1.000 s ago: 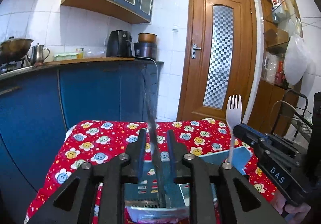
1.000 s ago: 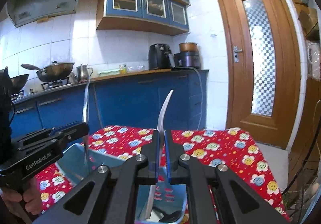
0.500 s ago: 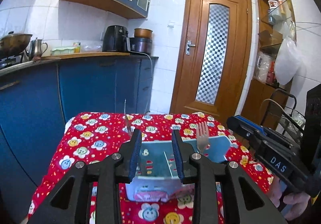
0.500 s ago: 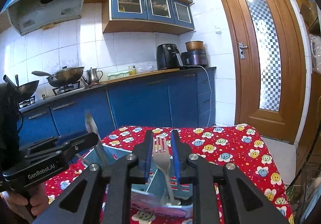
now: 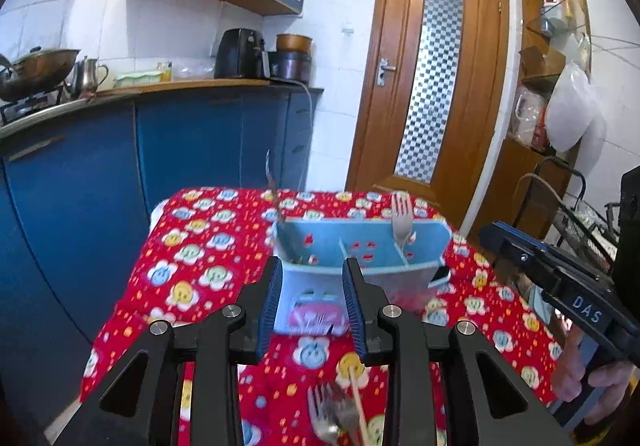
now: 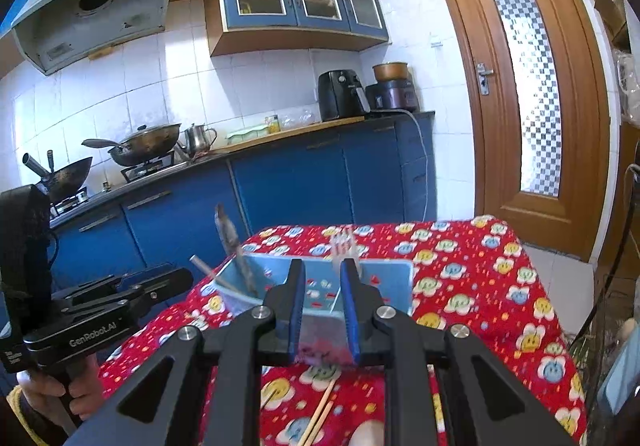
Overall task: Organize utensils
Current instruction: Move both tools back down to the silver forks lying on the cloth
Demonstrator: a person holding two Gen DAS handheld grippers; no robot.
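A blue-cabinet kitchen surrounds a desk [image 5: 208, 246] with red flowered cloth. The light blue utensil caddy [image 5: 360, 250] stands mid-desk, a white fork [image 5: 402, 220] upright in its right compartment, a spoon [image 6: 234, 246] in its left. Nearer than the caddy, both the left gripper [image 5: 312, 300] and right gripper [image 6: 322, 306] have jaws narrowly parted, having just been opening, gripping nothing.

fork [image 5: 332, 412] blurred, chopsticks [image 6: 316, 420] cut off

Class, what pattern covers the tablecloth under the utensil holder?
Red tablecloth with smiling flower faces; clearest in the right wrist view.
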